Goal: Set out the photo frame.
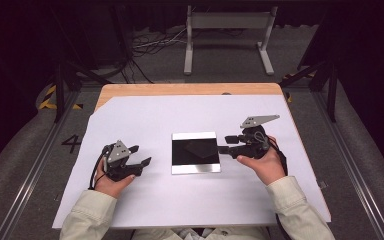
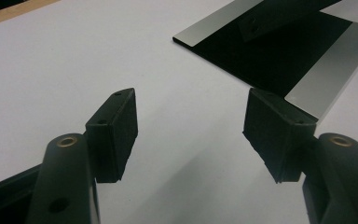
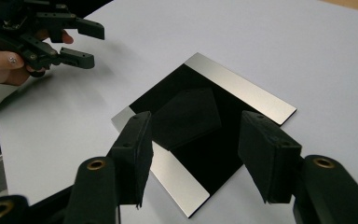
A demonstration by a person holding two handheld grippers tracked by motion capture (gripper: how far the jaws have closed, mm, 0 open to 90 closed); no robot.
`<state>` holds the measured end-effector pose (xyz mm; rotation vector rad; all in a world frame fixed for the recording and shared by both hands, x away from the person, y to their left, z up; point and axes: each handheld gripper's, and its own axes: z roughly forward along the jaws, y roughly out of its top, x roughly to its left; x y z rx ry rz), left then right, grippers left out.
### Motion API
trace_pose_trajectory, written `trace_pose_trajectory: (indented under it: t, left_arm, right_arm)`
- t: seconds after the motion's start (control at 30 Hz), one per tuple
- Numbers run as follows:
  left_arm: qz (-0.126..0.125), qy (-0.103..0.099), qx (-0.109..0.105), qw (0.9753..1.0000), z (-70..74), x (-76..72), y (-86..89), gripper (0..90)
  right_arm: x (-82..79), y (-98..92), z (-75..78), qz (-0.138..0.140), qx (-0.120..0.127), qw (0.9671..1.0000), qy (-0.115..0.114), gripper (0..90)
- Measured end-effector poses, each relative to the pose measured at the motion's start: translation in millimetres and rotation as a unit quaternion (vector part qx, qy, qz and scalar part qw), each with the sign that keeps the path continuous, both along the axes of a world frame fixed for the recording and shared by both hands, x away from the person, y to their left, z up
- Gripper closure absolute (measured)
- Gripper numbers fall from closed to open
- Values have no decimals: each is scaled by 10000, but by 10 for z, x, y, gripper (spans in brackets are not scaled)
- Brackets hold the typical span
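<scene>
The black plate, a flat square with a silver strip along two opposite edges, lies on the white sheet between the two tools, a dark square patch resting on its middle. The right tool sits just beside the plate's right edge, its jaws spread wide and holding nothing; in the right gripper view they frame the plate from above. The left tool rests a little apart from the plate's left edge, jaws also spread and empty, over bare sheet. The sheet covers most of the wooden desk, whose far edge shows beyond it.
</scene>
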<state>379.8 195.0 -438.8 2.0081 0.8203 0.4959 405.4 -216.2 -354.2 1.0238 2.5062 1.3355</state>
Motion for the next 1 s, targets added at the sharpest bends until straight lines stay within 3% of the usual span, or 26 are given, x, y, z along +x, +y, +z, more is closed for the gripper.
trace_pose_trajectory:
  t: [0.57, 1.0]
  left_arm:
    - [-40, 44, 16, 10000, -14, 9, -8, 352]
    - [-29, 77, 34, 10000, -20, 10, -12, 347]
  right_arm:
    - [299, 11, 54, -208, -68, 9979, 611, 422]
    - [428, 53, 58, -256, -236, 9966, 750, 418]
